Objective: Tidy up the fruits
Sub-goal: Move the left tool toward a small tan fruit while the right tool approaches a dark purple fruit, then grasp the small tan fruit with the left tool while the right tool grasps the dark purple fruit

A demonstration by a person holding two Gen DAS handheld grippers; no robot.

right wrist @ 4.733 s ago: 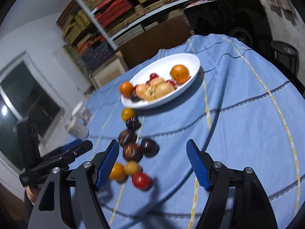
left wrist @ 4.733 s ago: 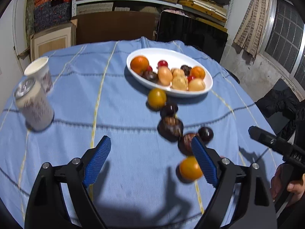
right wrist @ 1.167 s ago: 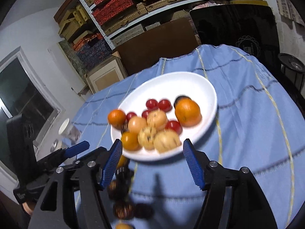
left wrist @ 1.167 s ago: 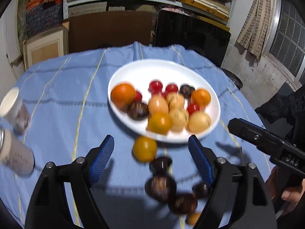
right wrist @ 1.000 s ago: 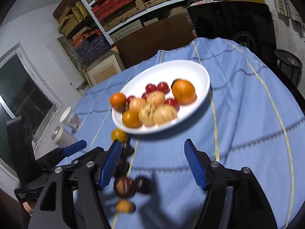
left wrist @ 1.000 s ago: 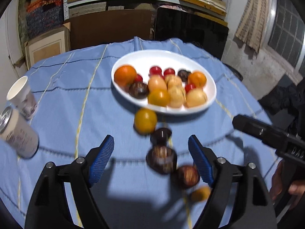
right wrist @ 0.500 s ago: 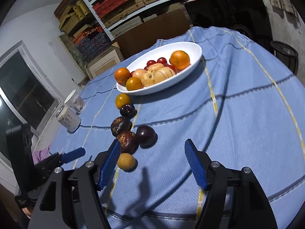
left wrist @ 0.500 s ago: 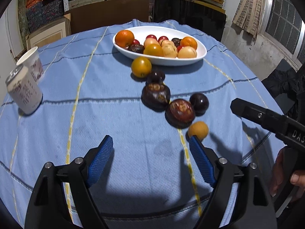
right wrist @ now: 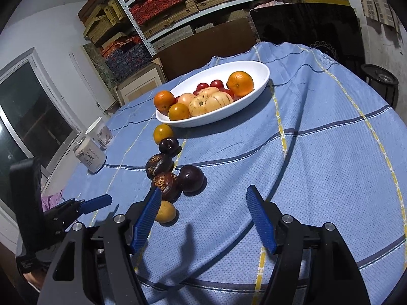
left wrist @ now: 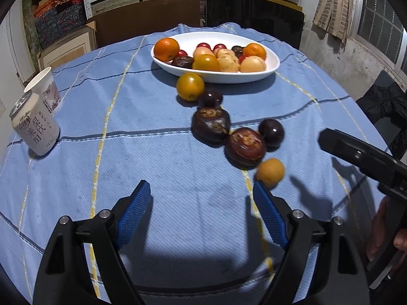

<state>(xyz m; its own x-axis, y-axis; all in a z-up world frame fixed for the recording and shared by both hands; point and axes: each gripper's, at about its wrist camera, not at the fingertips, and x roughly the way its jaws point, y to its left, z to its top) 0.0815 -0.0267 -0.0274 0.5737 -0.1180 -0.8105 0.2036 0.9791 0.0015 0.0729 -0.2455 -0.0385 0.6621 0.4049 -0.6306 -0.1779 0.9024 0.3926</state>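
Both my left fingers (left wrist: 201,207) and right fingers (right wrist: 203,214) hang released and empty, so next I close on the apricot (left wrist: 270,171) just beyond them, bound for the dish (left wrist: 269,70).

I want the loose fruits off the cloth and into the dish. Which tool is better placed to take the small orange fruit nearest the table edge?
Probably the left tool: open and empty, with the small orange fruit just beyond its right finger. The right tool, also open, has it outside its left finger.
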